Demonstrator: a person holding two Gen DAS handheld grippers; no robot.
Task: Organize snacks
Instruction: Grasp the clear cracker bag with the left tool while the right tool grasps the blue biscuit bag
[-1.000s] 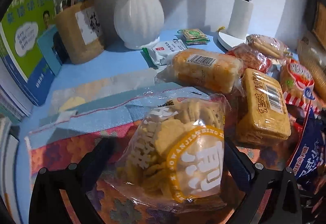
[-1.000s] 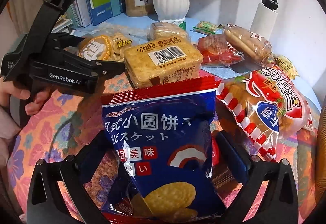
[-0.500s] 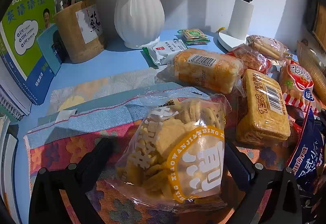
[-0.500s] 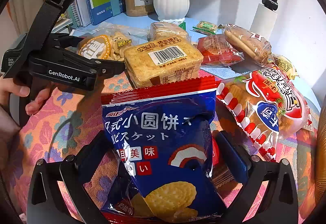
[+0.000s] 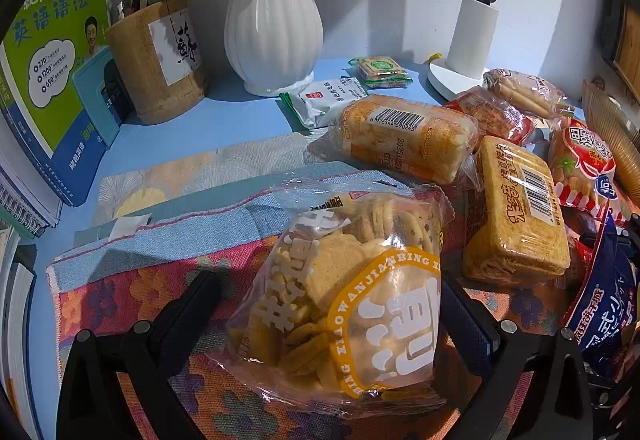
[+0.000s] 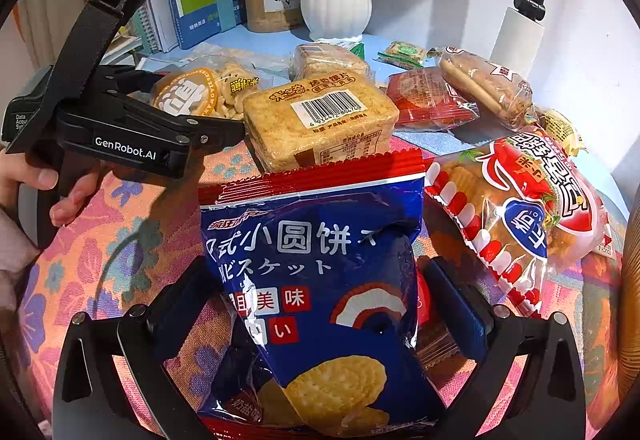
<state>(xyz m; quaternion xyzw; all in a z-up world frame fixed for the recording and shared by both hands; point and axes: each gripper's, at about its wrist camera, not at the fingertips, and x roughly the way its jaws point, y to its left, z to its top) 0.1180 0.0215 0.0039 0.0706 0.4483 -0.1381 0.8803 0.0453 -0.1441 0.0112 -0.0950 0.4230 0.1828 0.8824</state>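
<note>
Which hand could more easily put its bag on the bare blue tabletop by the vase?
Probably left. The left gripper holds the cracker bag with bare tabletop just ahead; the right gripper, with its blue bag, faces a barcode pack blocking the way.

Bare floral cloth [image 5: 120, 292] is lying open to the left of the clear cookie bag [image 5: 344, 304], and the blue desk strip [image 5: 224, 116] beyond it is sitting free up to the vase [image 5: 272, 28] and pen holder [image 5: 156, 60]; on the right, the toast pack [image 5: 516, 216], bread pack [image 5: 404, 136] and blue biscuit bag [image 6: 316, 288] are crowding together, blocking passage
</note>
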